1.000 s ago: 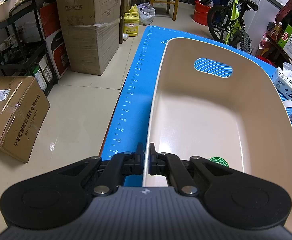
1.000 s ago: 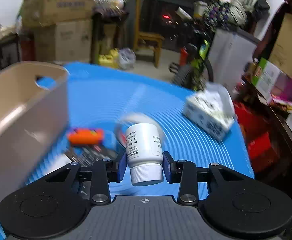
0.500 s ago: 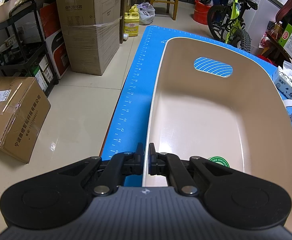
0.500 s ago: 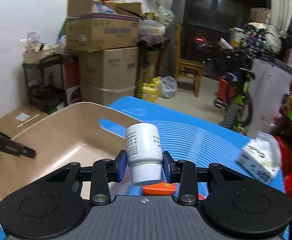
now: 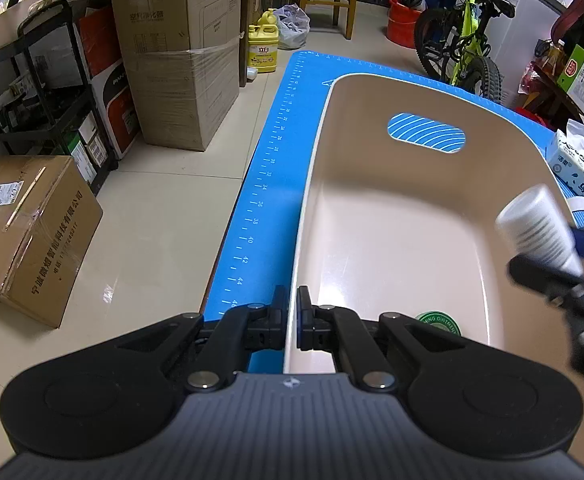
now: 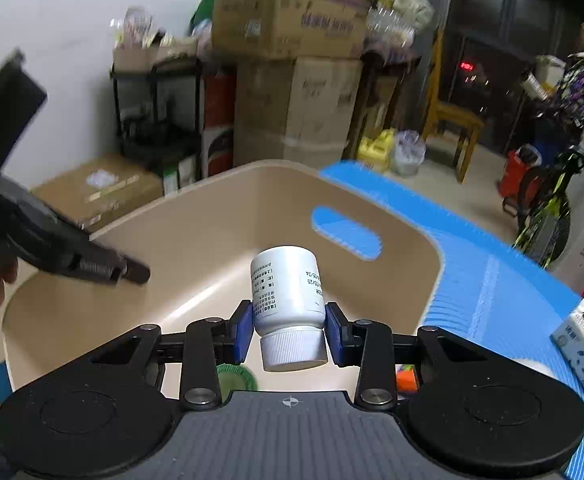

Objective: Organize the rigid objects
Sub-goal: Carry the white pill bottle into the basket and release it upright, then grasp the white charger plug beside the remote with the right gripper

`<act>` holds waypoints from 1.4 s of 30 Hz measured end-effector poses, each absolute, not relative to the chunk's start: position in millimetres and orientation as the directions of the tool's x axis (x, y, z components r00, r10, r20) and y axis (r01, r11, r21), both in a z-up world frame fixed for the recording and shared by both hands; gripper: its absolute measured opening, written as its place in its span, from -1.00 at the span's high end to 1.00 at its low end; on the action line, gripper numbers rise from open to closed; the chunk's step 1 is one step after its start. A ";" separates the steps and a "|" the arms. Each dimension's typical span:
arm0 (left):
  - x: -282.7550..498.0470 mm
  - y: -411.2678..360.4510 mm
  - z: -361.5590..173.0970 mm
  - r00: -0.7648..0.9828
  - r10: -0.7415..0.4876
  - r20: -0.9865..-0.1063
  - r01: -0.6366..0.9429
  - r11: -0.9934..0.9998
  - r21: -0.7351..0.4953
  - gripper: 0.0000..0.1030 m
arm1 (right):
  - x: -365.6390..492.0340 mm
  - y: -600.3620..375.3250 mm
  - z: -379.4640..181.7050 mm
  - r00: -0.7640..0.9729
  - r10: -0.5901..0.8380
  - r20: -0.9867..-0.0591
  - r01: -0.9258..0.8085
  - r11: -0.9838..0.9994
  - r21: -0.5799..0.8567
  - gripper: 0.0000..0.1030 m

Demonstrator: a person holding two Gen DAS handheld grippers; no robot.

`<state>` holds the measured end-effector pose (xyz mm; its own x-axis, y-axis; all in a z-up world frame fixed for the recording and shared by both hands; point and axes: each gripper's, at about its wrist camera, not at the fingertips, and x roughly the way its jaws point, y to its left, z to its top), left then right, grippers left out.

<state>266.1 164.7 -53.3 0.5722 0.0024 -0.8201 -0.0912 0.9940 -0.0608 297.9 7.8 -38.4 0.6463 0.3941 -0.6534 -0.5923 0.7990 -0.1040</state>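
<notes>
Two claws at work, each on its own job.

Left wrist view: your left claw point(image 5: 292, 320) is clamped together on the near rim of the beige plastic bin point(image 5: 312, 208), one finger outside the wall, one inside, pinning it to the blue ruled mat point(image 5: 267, 184) on the bench. Inside, only a round green-lidded tin point(image 5: 438, 322) shows, lying on the bin floor at the near end. At the right edge your right claw point(image 5: 548, 256) comes in over the far wall, blurred, carrying the white pill bottle point(image 5: 536, 232). A tissue pack point(image 5: 580, 168) and a roll of tape point(image 5: 582, 208) lie on the mat beyond that wall.

Right wrist view: your right claw point(image 6: 288, 332) is clamped on the white pill bottle point(image 6: 285, 292), blue pads on the body just above the ribbed cap, cap toward the camera, base pointing away. The bottle hangs above the bin point(image 6: 219, 216) interior, not touching it. The left claw point(image 6: 131, 272) shows on the opposite rim. An orange item point(image 6: 406, 378) peeks out on the mat behind the right finger; what it is I cannot tell.

Step in hand, as I judge it: transporting the bottle, placement not yet made. Next move calls for lowering toward the open bin floor, clear of the tin, then parting the fingers low enough that the bottle does not bounce or roll. Keep the left grip on.
</notes>
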 end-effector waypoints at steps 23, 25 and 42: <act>266.0 163.9 -52.6 0.571 0.010 -0.821 -0.087 0.995 -0.049 0.89 | 296.4 11.9 -48.1 0.577 0.377 -0.725 -0.589 0.807 -0.050 -0.34; 266.3 163.4 -52.6 0.571 0.010 -0.821 -0.087 0.995 -0.048 0.89 | 293.5 2.6 -38.0 0.603 0.393 -0.695 -0.576 0.816 -0.039 -0.43; 266.8 163.7 -51.2 0.571 0.007 -0.821 -0.089 0.995 -0.053 0.89 | 293.4 -96.7 -27.6 0.721 0.265 -0.640 -0.413 0.906 -0.090 -0.44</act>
